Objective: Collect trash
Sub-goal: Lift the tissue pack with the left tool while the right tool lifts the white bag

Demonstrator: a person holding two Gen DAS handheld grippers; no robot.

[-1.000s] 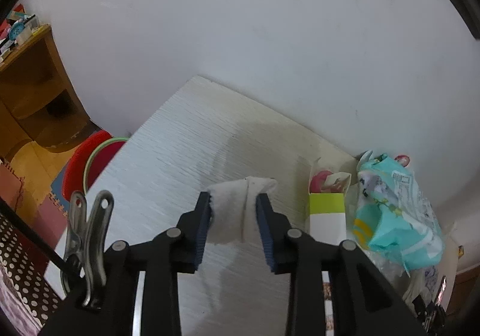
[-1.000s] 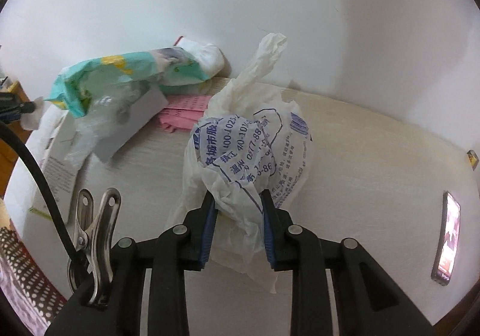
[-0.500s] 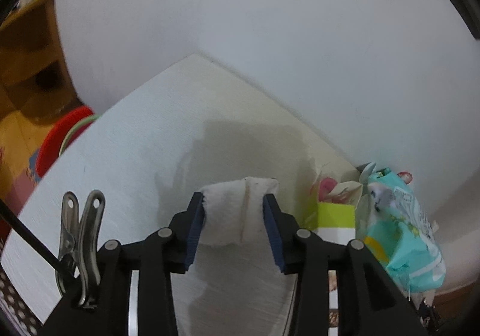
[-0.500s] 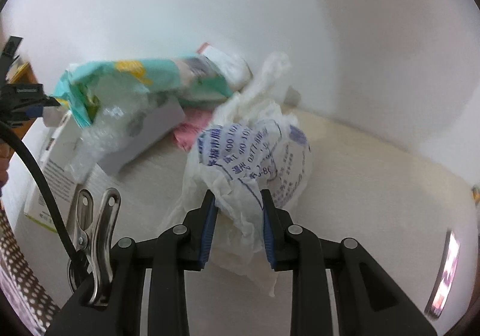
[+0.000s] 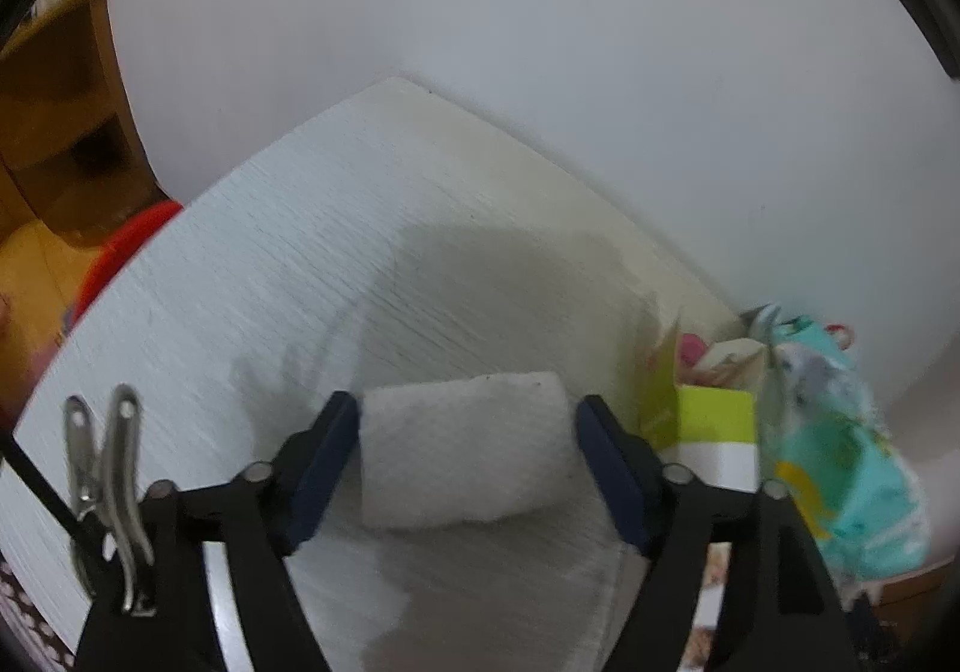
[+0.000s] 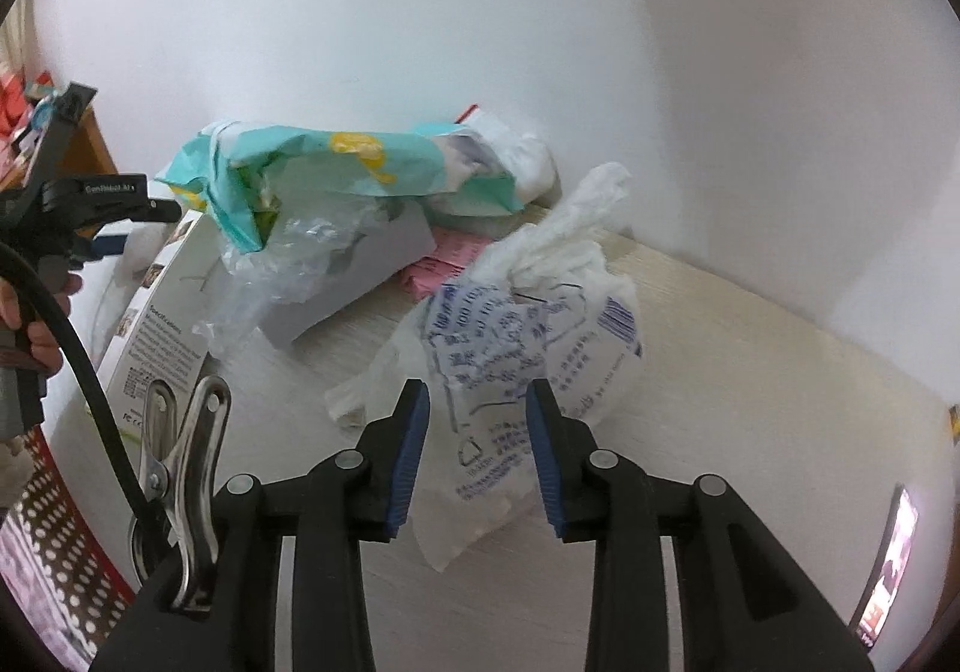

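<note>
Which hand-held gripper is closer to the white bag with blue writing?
Right. The right hand-held gripper has the white bag between its fingers; the left hand-held gripper is away, around a folded tissue.

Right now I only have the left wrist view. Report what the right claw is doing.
Observer: The right claw straddles a white printed bag on the table. Its jaws have just been opening, and I can't tell whether the pads press the bag.
Operator: Tell me what lies right of that bag.
Observer: A lit phone at the table's edge.
Operator: Say what's behind the bag.
Observer: Pink paper, tucked under the heap by the wall.
</note>
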